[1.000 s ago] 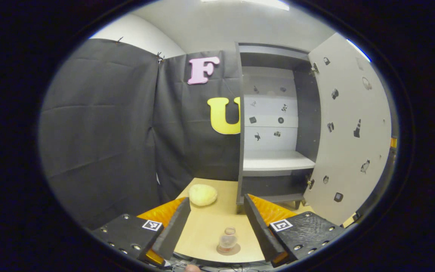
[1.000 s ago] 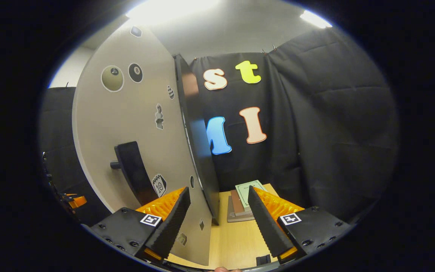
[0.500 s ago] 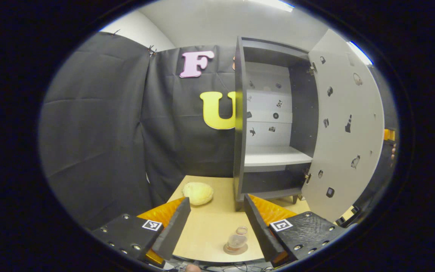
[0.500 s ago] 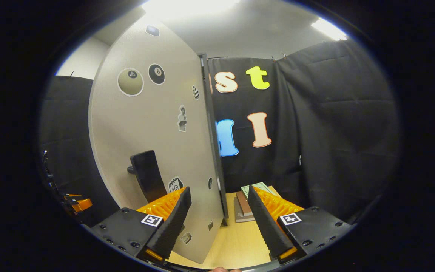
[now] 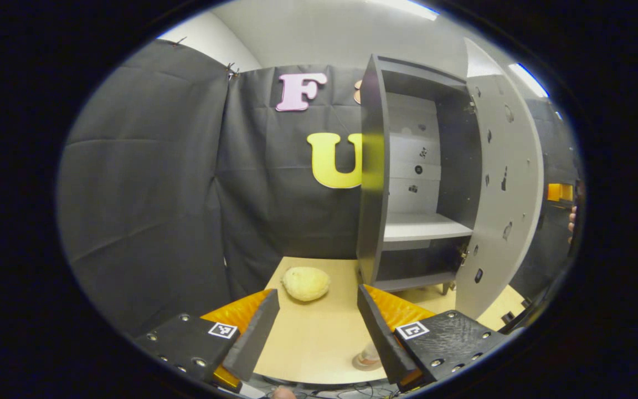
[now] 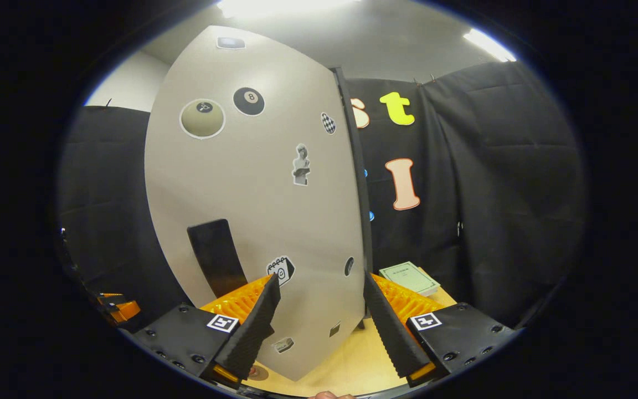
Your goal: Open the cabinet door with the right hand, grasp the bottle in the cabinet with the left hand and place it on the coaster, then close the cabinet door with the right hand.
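Since the bottle stands on its coaster: the fetching part of the task looks done, and only the shutting of the door is left.

Bottle: the bottle [image 5: 370, 351] is low on the desk [image 5: 319, 338], on the round coaster [image 5: 364, 364], partly hidden behind the right-hand finger of the left gripper [image 5: 317, 332]; it is outside the cabinet.

Cabinet: the cabinet [image 5: 373, 177] stands on the far part of the desk, its shelf [image 5: 421, 226] bare, nothing seen in either compartment.

Door: the cabinet door [image 6: 263, 205] is ajar at a wide angle, not yet shut; its dark handle [image 6: 216, 256] is just above the left finger of the right gripper [image 6: 322, 327].

Left fingers: spread apart with nothing between them, hanging above the near edge of the desk.

Right fingers: spread apart, empty, close to the outer face of the door; whether either finger touches the panel I cannot tell.

Step in hand, as I judge it: the right gripper is placed to push the door closed.

Counts: one bottle, one coaster, one cabinet with one door and one handle, one shelf, two grippers.

Other things: one pale rounded lump [image 5: 305, 283] on the desk left of the cabinet; one green booklet [image 6: 409, 277] on the desk right of the door.
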Demonstrator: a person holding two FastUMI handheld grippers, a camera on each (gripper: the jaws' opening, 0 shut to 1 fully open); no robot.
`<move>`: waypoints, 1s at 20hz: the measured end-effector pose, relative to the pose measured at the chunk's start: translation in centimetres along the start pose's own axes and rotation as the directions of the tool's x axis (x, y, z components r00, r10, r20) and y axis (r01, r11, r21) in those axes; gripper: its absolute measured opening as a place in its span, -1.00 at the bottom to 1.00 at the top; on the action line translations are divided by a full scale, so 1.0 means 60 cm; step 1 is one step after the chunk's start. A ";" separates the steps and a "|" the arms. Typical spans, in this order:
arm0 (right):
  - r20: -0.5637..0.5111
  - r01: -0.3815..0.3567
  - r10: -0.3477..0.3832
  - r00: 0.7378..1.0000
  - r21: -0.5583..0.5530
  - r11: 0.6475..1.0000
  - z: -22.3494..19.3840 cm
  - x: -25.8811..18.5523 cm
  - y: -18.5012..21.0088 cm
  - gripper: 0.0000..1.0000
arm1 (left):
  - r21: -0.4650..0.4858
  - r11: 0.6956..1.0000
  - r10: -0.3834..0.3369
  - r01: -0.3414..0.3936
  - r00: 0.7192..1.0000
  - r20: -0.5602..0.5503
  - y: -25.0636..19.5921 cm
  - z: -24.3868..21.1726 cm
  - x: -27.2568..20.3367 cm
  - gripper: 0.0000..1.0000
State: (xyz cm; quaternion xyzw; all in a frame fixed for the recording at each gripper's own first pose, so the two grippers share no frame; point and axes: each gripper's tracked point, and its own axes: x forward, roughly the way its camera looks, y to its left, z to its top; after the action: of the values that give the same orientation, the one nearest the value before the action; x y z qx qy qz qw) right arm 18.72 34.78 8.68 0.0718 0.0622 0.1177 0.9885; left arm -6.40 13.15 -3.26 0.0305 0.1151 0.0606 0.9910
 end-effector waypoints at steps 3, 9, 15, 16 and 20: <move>-0.003 -0.074 0.074 0.997 0.017 0.997 -0.006 0.012 0.061 0.93 | -0.001 1.000 0.000 0.000 1.000 0.001 0.004 0.004 0.000 0.70; 0.026 -0.064 0.065 0.998 -0.037 0.997 0.008 -0.001 0.060 0.96 | -0.007 0.999 -0.041 0.041 0.999 0.018 -0.024 0.025 0.003 0.72; 0.044 -0.018 0.019 0.999 -0.037 0.999 0.012 -0.006 -0.005 0.96 | -0.027 0.993 -0.111 0.113 0.991 0.072 -0.129 0.068 0.035 0.72; 0.049 -0.013 0.015 0.999 -0.044 0.999 0.015 -0.004 -0.017 0.96 | -0.024 0.993 -0.111 0.113 0.990 0.092 -0.138 0.081 0.034 0.72; 0.083 -0.002 0.009 0.996 -0.078 0.997 0.031 0.005 -0.064 0.96 | -0.037 0.992 -0.111 0.118 0.980 0.164 -0.193 0.127 0.038 0.75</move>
State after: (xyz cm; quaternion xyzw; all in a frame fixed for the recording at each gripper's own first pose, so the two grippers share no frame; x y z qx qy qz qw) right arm 20.12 30.92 9.89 0.0383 0.0159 0.1196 0.9920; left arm -1.12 1.60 2.75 0.0056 0.0346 0.0036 0.9994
